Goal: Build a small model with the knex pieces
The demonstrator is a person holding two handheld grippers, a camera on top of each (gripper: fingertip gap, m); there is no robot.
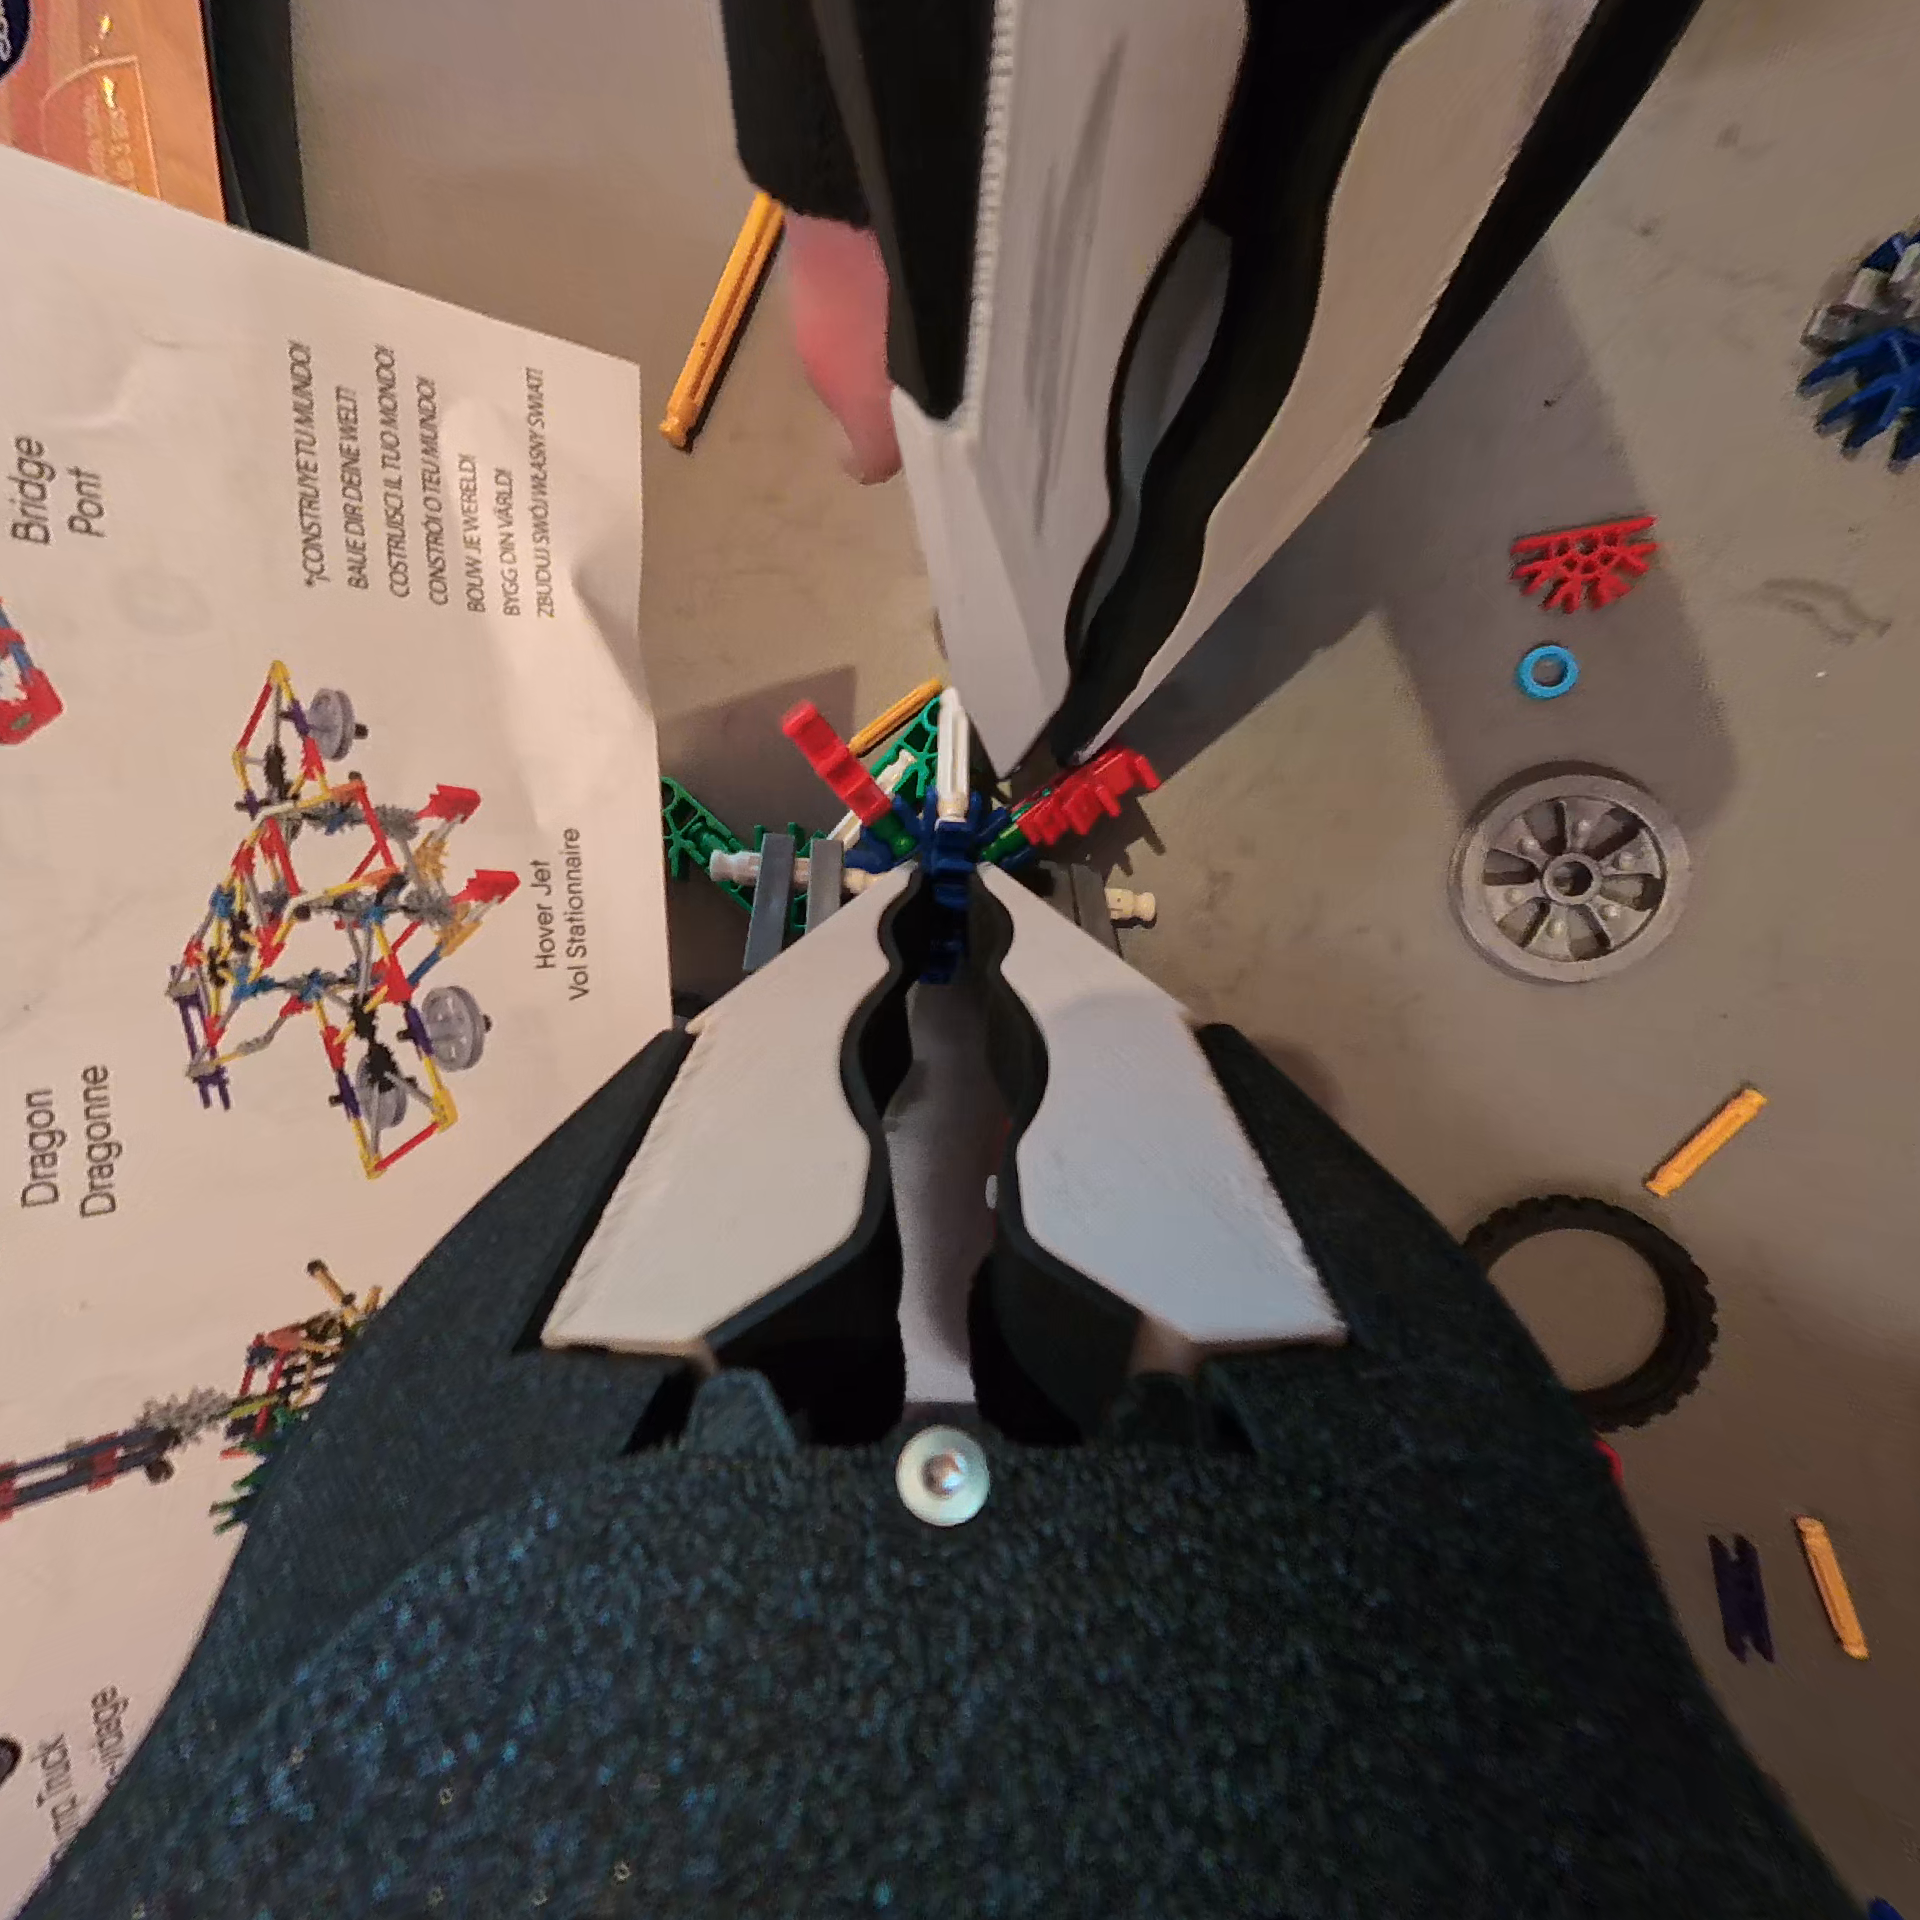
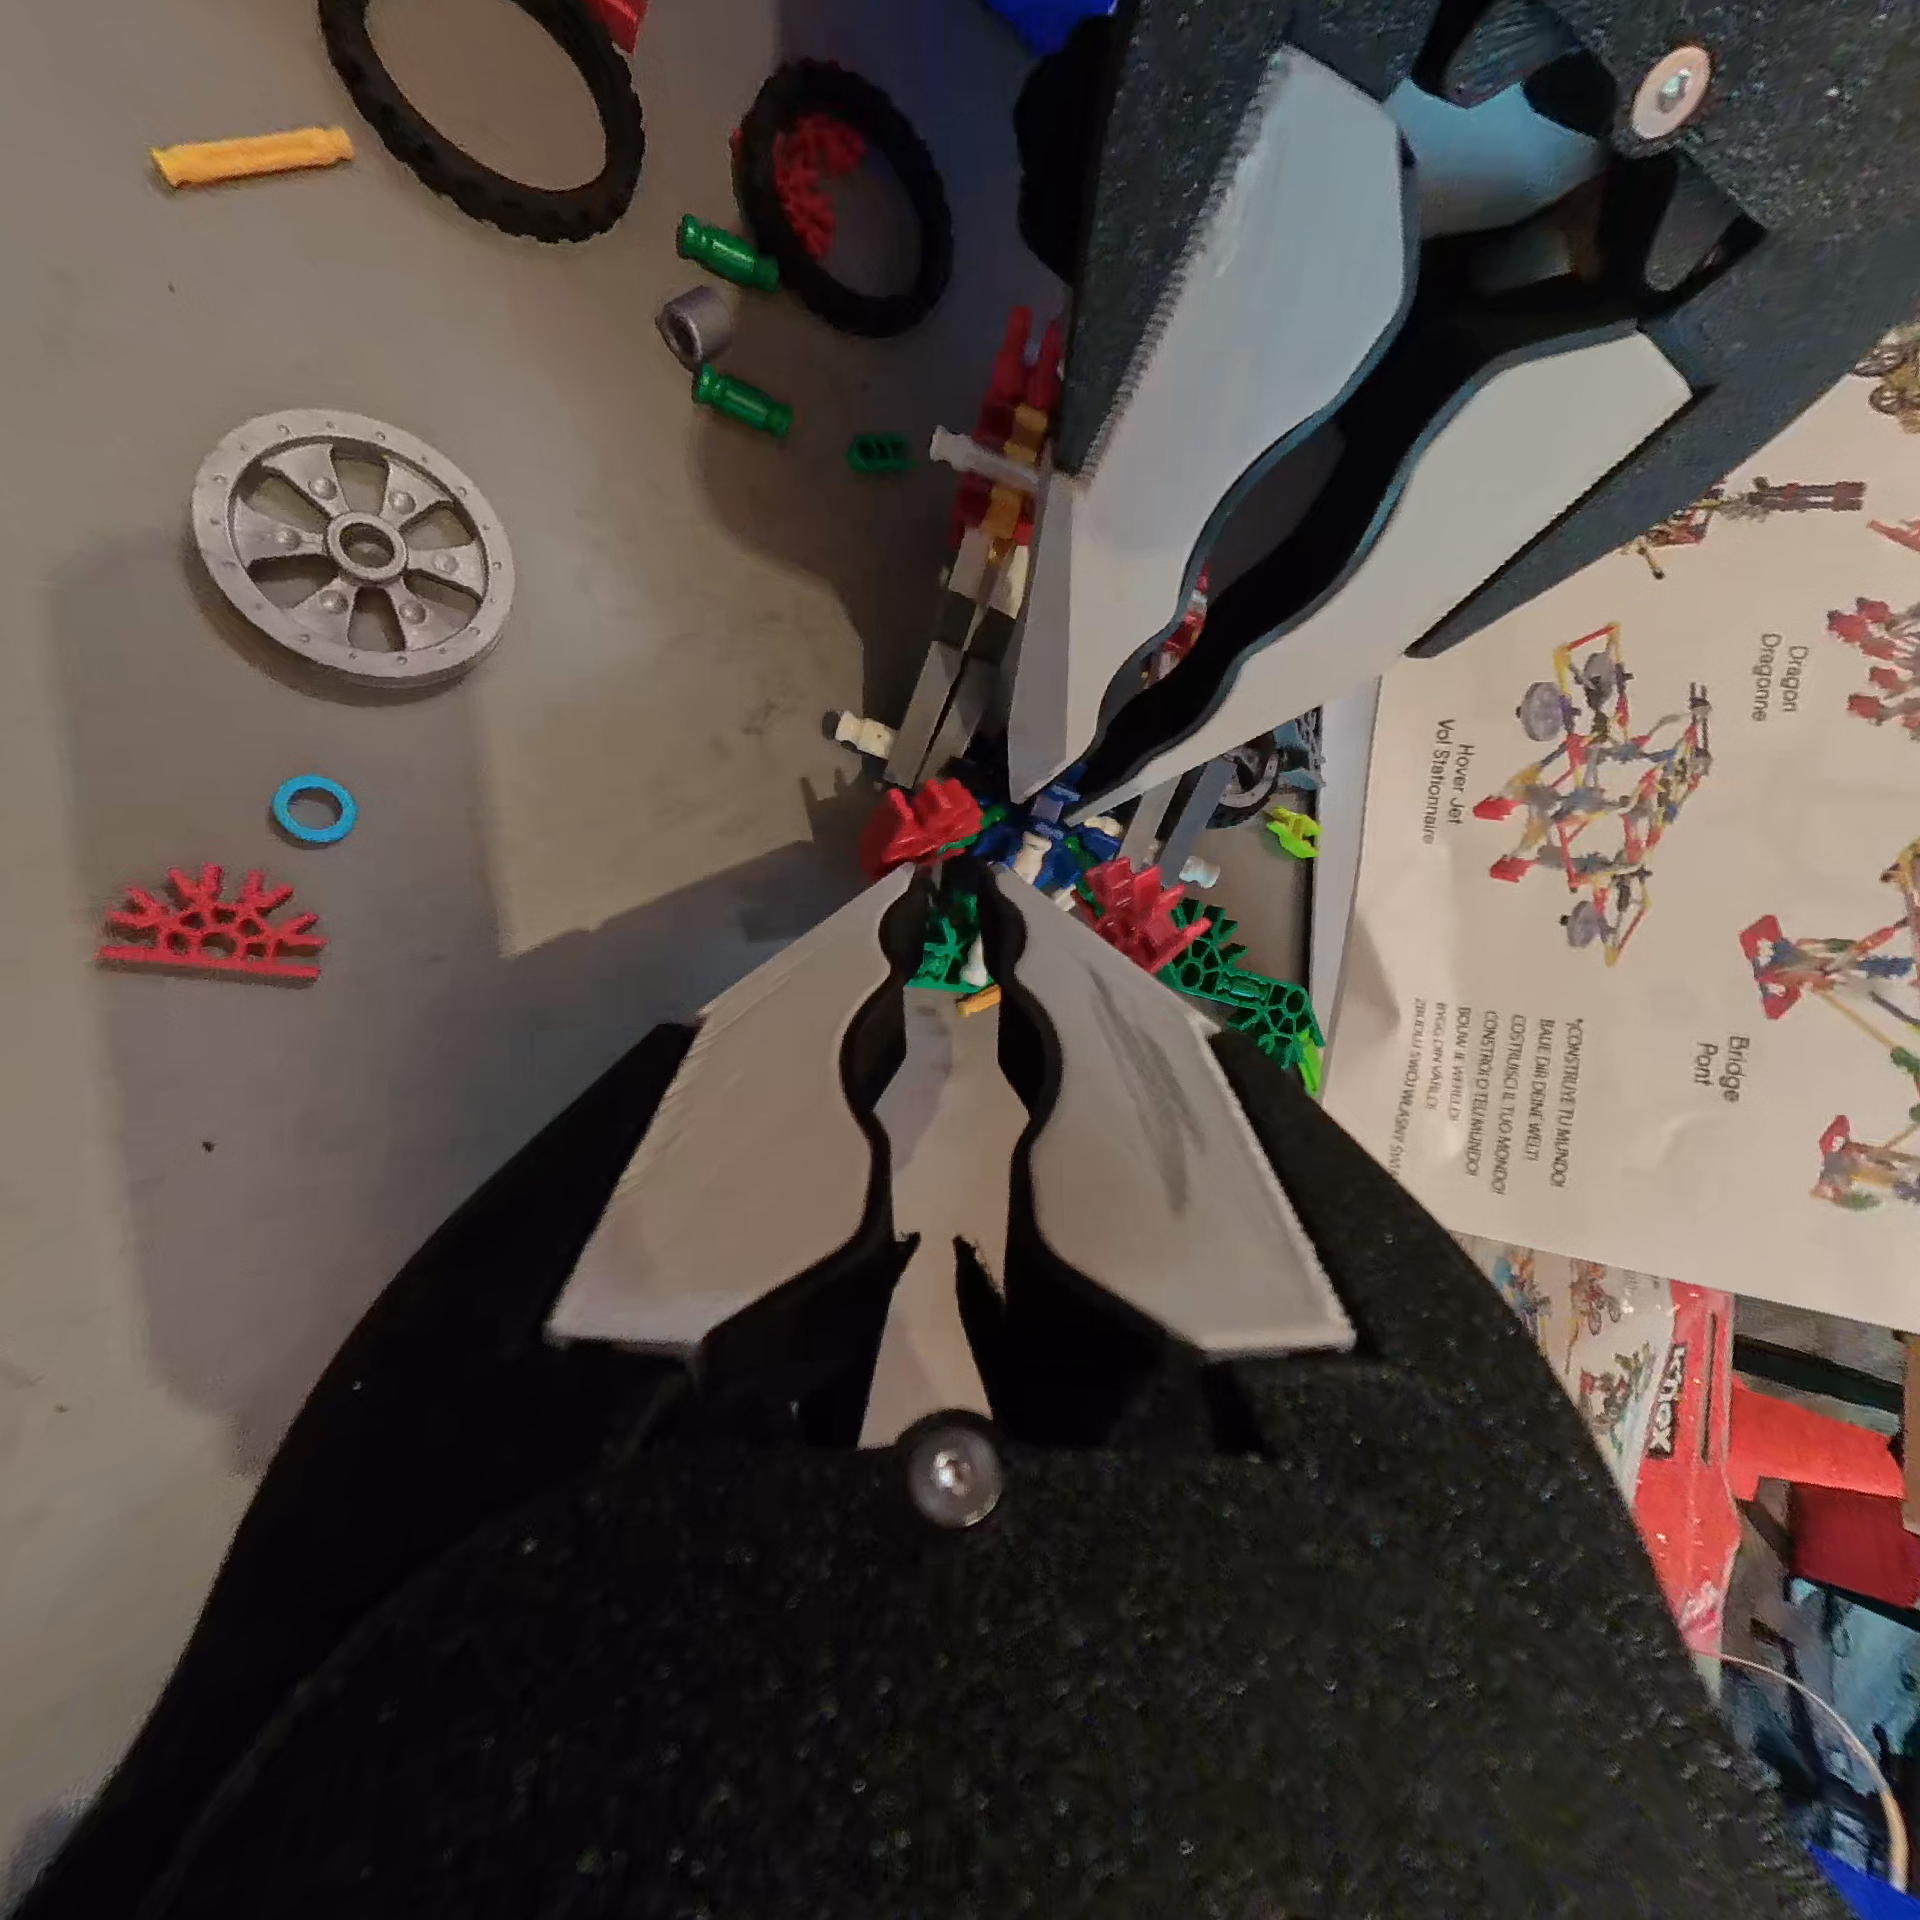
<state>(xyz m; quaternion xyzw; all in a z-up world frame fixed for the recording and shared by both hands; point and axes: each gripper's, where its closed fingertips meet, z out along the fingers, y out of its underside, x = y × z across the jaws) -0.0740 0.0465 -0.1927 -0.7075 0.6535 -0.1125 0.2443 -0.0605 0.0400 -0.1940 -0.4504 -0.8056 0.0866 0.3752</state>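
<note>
Here both grippers meet over one small toy assembly of blue, red, green and white plastic rods and connectors, which sits on the grey counter just beside a printed instruction sheet. The left gripper has its jaws pinching the blue connector at the middle of the assembly. The right gripper comes in from the opposite side, its jaws drawn close around the green and white parts; whether they truly clamp anything I cannot tell. Scattered on the counter lie a silver spoked wheel, a red half-round connector, a blue ring, black tyres and a yellow rod.
</note>
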